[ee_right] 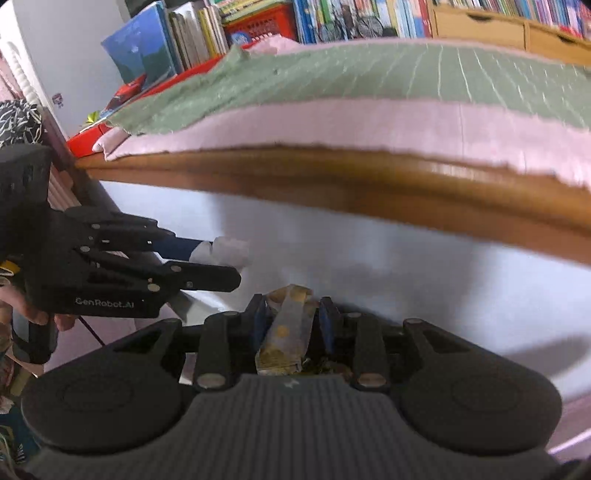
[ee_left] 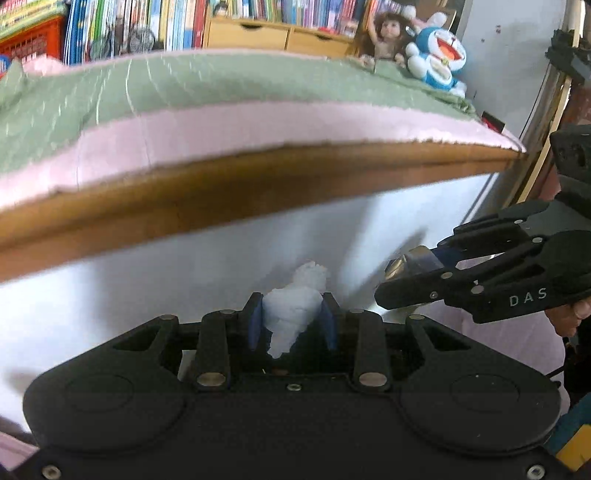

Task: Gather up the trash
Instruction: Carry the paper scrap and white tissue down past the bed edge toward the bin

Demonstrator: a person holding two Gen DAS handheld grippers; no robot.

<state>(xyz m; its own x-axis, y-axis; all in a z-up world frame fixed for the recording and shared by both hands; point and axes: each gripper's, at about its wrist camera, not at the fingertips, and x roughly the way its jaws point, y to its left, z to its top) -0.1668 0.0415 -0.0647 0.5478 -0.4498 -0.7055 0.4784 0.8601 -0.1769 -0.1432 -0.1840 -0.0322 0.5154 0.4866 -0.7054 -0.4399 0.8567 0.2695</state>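
A crumpled white tissue (ee_left: 293, 314) sits pinched in the left gripper (ee_left: 293, 317), and a crinkled wrapper (ee_right: 286, 332) is clamped in the right gripper (ee_right: 291, 321). Both hang side by side below the bed's wooden edge (ee_left: 258, 192), before its white side panel (ee_left: 184, 280).

White letters "DAS" stand on the black side of the right claw (ee_left: 406, 280), seen at the right of the left wrist view. "GenRobot.AI" is printed in pale letters on the black body of the left claw (ee_right: 221, 264), at the left of the right wrist view. The book spines (ee_right: 332, 18) on the far shelf are too blurred to read.
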